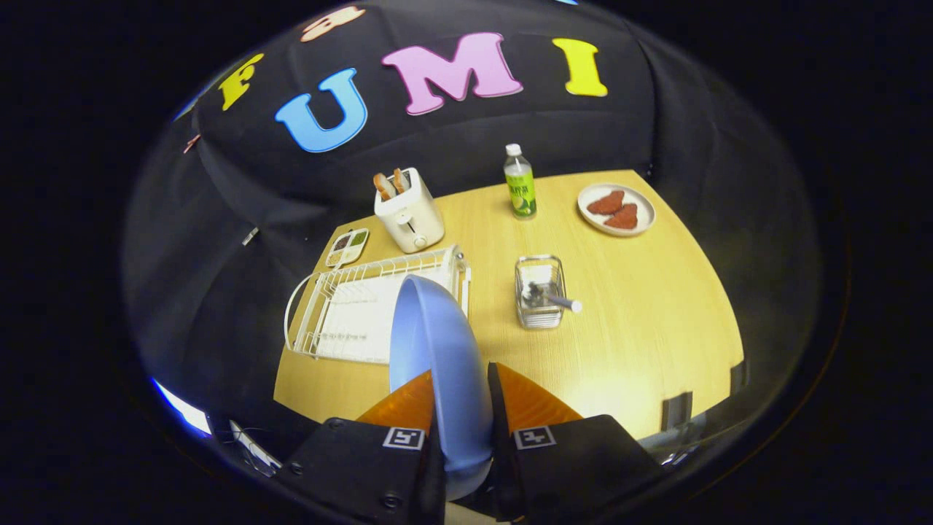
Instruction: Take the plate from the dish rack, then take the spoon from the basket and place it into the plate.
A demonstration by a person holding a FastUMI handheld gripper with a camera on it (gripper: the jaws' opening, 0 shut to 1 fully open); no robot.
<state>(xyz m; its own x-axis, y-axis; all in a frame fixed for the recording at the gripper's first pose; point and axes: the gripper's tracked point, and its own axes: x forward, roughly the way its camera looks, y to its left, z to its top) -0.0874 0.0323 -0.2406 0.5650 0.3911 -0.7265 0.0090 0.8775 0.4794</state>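
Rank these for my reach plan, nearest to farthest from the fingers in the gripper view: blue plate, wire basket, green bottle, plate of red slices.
1. Blue plate: clamped between the fingers of the gripper.
2. Wire basket: ahead, slightly right.
3. Green bottle: beyond the basket.
4. Plate of red slices: far right corner.

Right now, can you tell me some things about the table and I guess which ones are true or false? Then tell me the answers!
1. The gripper is pinching the blue plate between its two fingers. True.
2. The blue plate lies flat in the dish rack. False: it is held up on its edge, in front of the rack.
3. The spoon is in the wire basket. True.
4. The toaster has nothing in it. False: two slices of bread stick out of the top.
5. The green bottle has tipped over. False: it stands upright.
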